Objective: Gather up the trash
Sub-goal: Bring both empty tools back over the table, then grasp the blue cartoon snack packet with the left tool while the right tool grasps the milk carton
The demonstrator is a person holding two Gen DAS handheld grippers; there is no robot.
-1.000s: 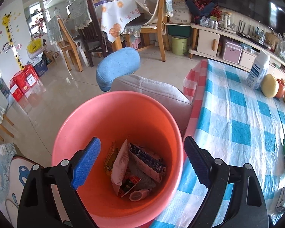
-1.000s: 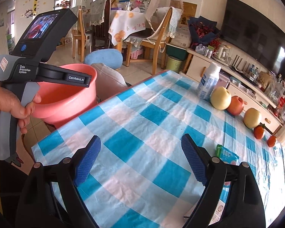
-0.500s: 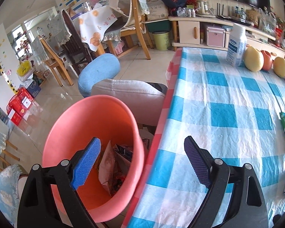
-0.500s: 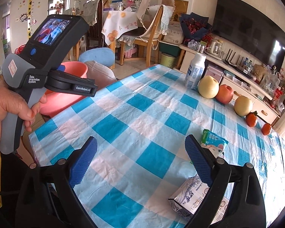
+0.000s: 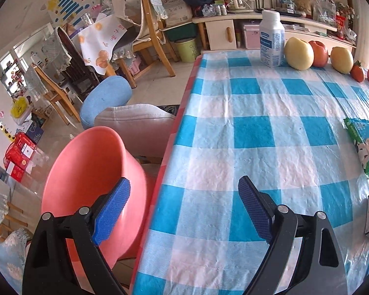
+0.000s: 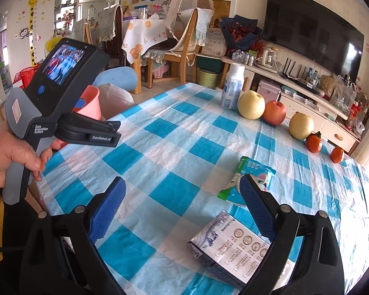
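Observation:
A salmon-pink bucket (image 5: 86,172) stands beside the table's left edge; its rim also shows in the right wrist view (image 6: 89,103). My left gripper (image 5: 184,209) is open and empty, straddling the bucket rim and the table edge. My right gripper (image 6: 183,209) is open and empty above the table. A white and blue carton (image 6: 228,248) lies under its right finger. A green and blue wrapper (image 6: 252,172) lies just beyond; it also shows in the left wrist view (image 5: 364,142). The left gripper's body (image 6: 61,93) is held in a hand at left.
A blue-checked cloth covers the table (image 5: 270,135). At the far edge stand a white bottle (image 5: 271,41), pears and an apple (image 5: 318,52), and small tomatoes (image 5: 358,72). A grey cushioned chair (image 5: 137,127) and a blue stool (image 5: 105,98) stand behind the bucket.
My left gripper has swung right, from over the bucket's trash to the table edge. My right gripper has moved right and forward, bringing the carton and wrapper into view.

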